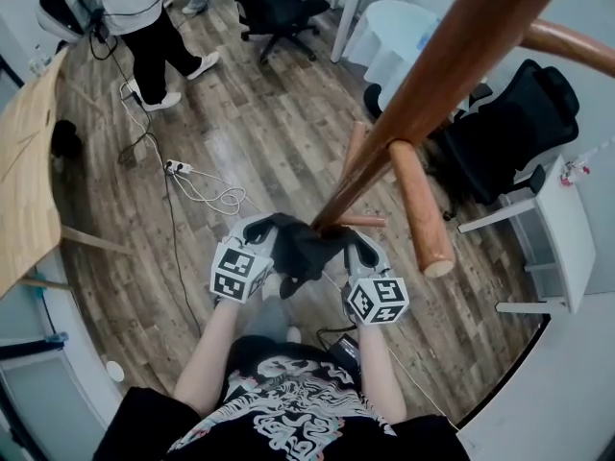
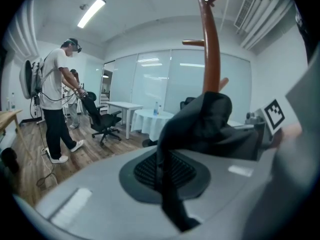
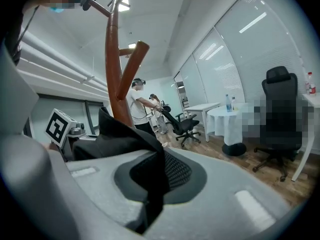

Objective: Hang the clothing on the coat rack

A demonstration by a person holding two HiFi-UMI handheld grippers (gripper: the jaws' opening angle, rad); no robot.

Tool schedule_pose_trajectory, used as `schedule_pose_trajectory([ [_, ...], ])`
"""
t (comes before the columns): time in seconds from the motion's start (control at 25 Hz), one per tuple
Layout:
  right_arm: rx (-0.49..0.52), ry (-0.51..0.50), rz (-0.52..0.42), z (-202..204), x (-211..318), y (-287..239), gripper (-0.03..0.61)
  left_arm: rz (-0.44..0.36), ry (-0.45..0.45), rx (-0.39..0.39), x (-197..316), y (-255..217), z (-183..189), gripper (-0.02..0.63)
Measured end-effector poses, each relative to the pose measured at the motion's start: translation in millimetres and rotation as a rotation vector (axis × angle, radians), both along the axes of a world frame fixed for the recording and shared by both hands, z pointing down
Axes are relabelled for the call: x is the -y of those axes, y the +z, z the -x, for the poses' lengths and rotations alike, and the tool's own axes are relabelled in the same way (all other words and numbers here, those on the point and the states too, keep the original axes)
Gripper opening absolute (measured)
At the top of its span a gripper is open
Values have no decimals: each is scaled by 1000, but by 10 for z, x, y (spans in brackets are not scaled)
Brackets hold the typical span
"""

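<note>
A black garment point(image 1: 303, 248) is stretched between my two grippers, right against the brown wooden pole of the coat rack point(image 1: 432, 94). My left gripper point(image 1: 258, 250) is shut on the garment's left side and my right gripper point(image 1: 357, 257) is shut on its right side. A thick peg point(image 1: 420, 209) juts out just right of the cloth. In the left gripper view the cloth point(image 2: 205, 124) is pinched in the left gripper point(image 2: 167, 184) and bunches in front of the pole point(image 2: 211, 54). In the right gripper view the right gripper point(image 3: 152, 184) clamps the cloth point(image 3: 120, 134) below the pole point(image 3: 114, 69).
A person point(image 1: 144, 17) with a headset stands at the far left beside a black office chair point(image 1: 279, 8). Cables and a power strip point(image 1: 178, 168) lie on the wooden floor. Another black chair point(image 1: 509, 128) and white tables point(image 1: 562, 229) stand to the right, with a wooden table point(image 1: 24, 171) at the left.
</note>
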State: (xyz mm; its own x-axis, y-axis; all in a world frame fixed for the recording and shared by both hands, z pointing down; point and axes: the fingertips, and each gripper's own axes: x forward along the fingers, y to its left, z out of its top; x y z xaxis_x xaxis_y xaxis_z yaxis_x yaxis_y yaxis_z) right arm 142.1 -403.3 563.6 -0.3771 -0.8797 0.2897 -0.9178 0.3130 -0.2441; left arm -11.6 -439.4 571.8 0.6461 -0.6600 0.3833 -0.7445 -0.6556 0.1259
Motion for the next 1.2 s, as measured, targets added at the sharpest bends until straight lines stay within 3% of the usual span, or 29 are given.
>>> schedule_pose_trajectory([
  [0.84, 11, 20, 20, -19, -111, 51, 5, 134, -25, -50, -164, 244, 14, 6],
  [1.0, -1, 15, 14, -10, -123, 51, 8, 148, -39, -47, -188, 277, 45, 45],
  [1.08, 8, 8, 17, -1, -144, 48, 78, 148, -39, -39, -212, 282, 41, 75],
  [1.2, 0, -1, 23, 7, -164, 43, 84, 140, -32, -31, -230, 250, 17, 121],
])
